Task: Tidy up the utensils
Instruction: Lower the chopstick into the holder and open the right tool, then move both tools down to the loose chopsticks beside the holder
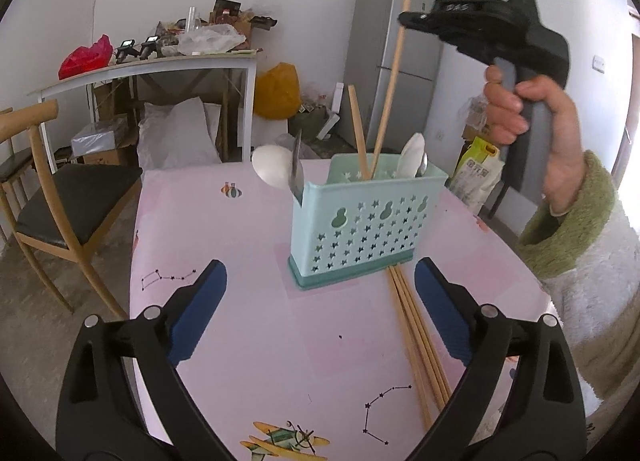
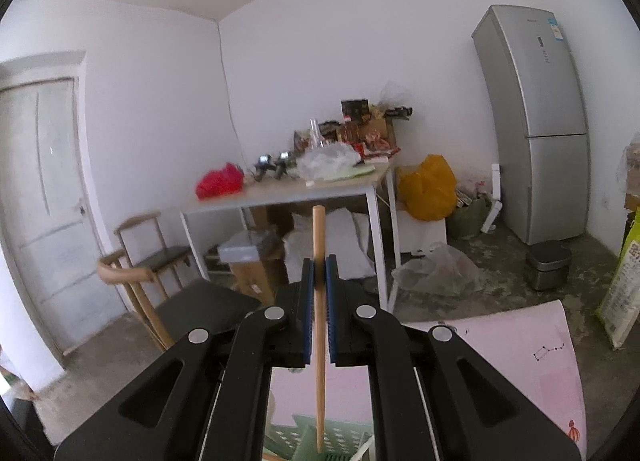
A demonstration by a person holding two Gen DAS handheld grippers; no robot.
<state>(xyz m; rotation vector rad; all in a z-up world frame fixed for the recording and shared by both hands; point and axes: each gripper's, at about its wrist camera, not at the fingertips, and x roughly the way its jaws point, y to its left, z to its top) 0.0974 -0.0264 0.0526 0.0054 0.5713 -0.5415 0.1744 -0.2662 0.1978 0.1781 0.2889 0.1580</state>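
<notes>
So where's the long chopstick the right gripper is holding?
In the left wrist view the chopstick stands nearly upright, pinched by the right gripper, its lower end inside the green utensil holder.

We see a light green holder (image 1: 362,221) with little star holes, a pink tablecloth (image 1: 256,301) with star drawings, tan chopsticks (image 1: 416,341), and blue gripper pads (image 1: 198,313).

A grey fridge (image 2: 536,133) is standing by the white wall. A red bag (image 2: 220,181) is lying on the cluttered side table (image 2: 280,191), and a yellow bag (image 2: 428,189) is sitting beside it. A wooden chair (image 1: 52,197) is standing near.
</notes>
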